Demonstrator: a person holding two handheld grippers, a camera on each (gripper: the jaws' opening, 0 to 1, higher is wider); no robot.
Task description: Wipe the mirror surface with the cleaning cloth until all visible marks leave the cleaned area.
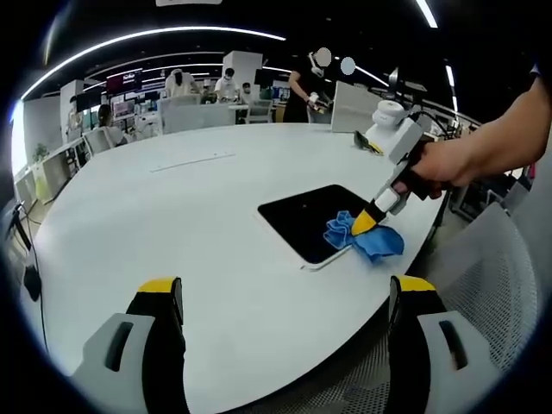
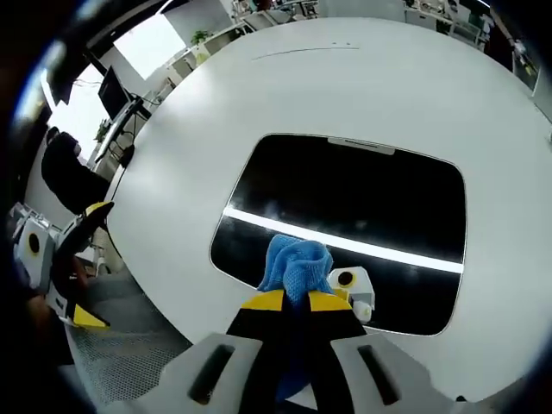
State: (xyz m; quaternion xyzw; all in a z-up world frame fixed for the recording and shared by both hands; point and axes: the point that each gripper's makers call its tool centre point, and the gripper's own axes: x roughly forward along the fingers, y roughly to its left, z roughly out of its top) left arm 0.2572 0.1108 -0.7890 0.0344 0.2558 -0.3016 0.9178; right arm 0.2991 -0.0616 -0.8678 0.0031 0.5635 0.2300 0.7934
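The right gripper (image 2: 295, 302) is clamped on the blue cleaning cloth (image 2: 296, 264), whose bunched free end pokes out past the yellow jaw tips and presses on the near part of the mirror (image 2: 345, 194). In the left gripper view the same right gripper (image 1: 366, 222) comes in from the right, held by a hand (image 1: 457, 159), with the cloth (image 1: 366, 237) spread at the mirror's (image 1: 306, 216) near right corner.

The mirror lies flat on the white worktop (image 2: 388, 86), a dark rounded panel reflecting a bright ceiling strip across its middle. The left gripper (image 1: 285, 297) hovers with its jaws wide apart and nothing between them, well back from the mirror over the worktop (image 1: 172, 198).

The wiping step looks to be under way at the near edge. Faint specks seem to show on the glass beyond the strip, though they are too small to be sure of. The next move likely calls for sweeping the cloth across the remaining surface with steady downward contact, keeping the cloth bunched under the jaws.
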